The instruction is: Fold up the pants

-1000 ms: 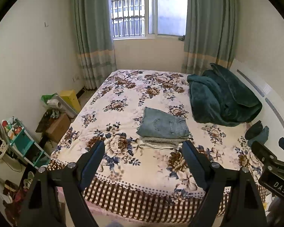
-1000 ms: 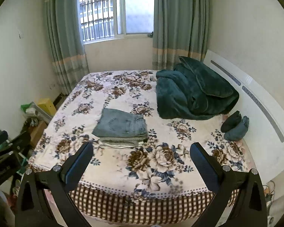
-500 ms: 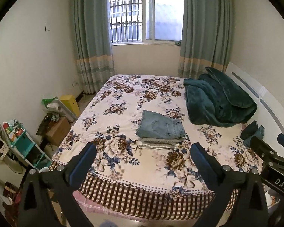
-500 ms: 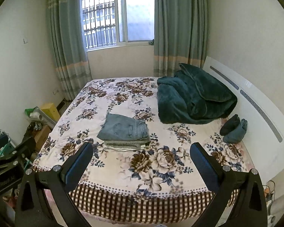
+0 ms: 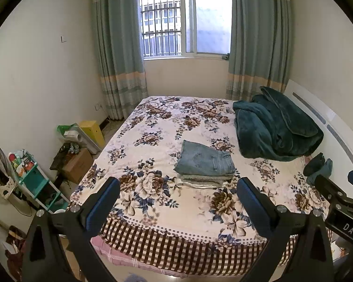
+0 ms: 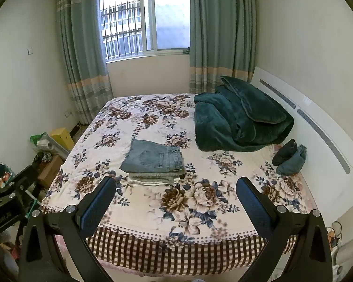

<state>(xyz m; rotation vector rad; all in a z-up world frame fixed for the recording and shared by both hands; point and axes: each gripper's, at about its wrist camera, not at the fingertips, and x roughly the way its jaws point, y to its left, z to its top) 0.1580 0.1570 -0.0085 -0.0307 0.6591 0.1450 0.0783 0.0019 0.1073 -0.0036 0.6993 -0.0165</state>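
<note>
Folded blue jeans [image 5: 205,159] lie on top of a small stack of folded pale garments in the middle of a floral bedspread [image 5: 157,119]; the stack also shows in the right wrist view [image 6: 154,157]. My left gripper [image 5: 177,188] is open and empty, held back above the foot edge of the bed, well short of the stack. My right gripper [image 6: 176,188] is open and empty at a similar distance. The right gripper's body [image 5: 341,202] shows at the right of the left wrist view; the left gripper's body [image 6: 9,192] shows at the left of the right wrist view.
A dark green blanket [image 5: 275,129] is heaped at the bed's far right by the white headboard [image 6: 317,122]. Two dark socks or slippers [image 6: 289,156] lie by it. Boxes, a yellow box [image 5: 93,129] and a teal shelf [image 5: 35,183] crowd the floor on the left.
Both grippers have drawn back and tilted up from the bed, so the stack looks farther away. The left jaws have opened wider. The stack has not moved.
</note>
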